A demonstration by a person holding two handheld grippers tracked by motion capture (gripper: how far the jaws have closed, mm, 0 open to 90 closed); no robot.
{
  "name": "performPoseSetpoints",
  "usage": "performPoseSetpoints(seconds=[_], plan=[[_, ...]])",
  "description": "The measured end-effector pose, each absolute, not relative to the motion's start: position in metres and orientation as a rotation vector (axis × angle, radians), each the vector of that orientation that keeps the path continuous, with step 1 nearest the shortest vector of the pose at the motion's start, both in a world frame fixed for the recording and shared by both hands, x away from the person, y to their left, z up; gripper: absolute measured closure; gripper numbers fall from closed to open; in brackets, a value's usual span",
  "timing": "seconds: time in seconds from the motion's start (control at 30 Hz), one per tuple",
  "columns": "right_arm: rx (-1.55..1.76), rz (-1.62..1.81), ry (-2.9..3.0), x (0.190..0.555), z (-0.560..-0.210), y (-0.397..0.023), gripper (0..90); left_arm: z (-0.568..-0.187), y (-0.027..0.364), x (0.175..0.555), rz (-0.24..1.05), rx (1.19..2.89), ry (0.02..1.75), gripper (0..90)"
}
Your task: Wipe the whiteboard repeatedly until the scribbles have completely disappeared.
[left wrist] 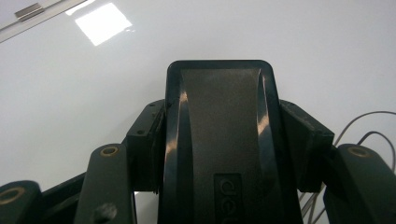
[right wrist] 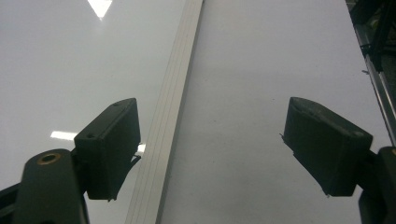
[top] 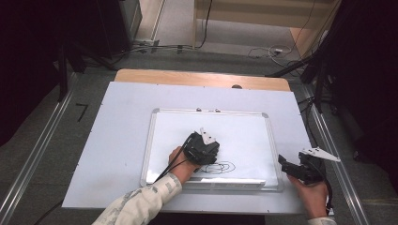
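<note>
Left gripper view: left gripper clamps black rectangular plastic eraser, long axis running straight ahead between jaws, over silver-framed whiteboard beside black scribble; bare board beyond. Right gripper open, straddling board's right frame edge.

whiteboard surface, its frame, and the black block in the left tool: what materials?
Whiteboard: glossy white, probably coated steel or melamine; lamp reflections glare off it. Its frame: ribbed, matte silver, likely extruded aluminium. Black block, probably an eraser: shiny black moulded plastic shell with a duller grey panel and embossed letters, clamped in the left tool.
</note>
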State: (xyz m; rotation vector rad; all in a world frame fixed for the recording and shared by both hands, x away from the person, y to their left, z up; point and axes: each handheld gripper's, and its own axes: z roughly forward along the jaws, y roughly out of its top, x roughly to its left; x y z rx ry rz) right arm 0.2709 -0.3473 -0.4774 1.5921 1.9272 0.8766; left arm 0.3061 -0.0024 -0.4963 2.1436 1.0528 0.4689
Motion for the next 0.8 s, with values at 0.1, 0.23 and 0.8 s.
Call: performPoseSetpoints(seconds=[0.1, 0.23, 0.8], plan=[[1.596, 0.877, 1.926, 0.271, -0.477, -0.347, 17.3, -0.497, -0.01, 0.306, 0.461, 2.141, 1.041, 40.5], [1.592, 0.876, 1.926, 0.271, -0.477, -0.347, 17.4, -0.496, -0.016, 0.305, 0.458, 2.152, 1.027, 40.5], [1.592, 0.877, 1.926, 0.271, -0.477, -0.347, 17.3, -0.495, -0.044, 0.305, 0.439, 2.172, 0.991, 40.5]])
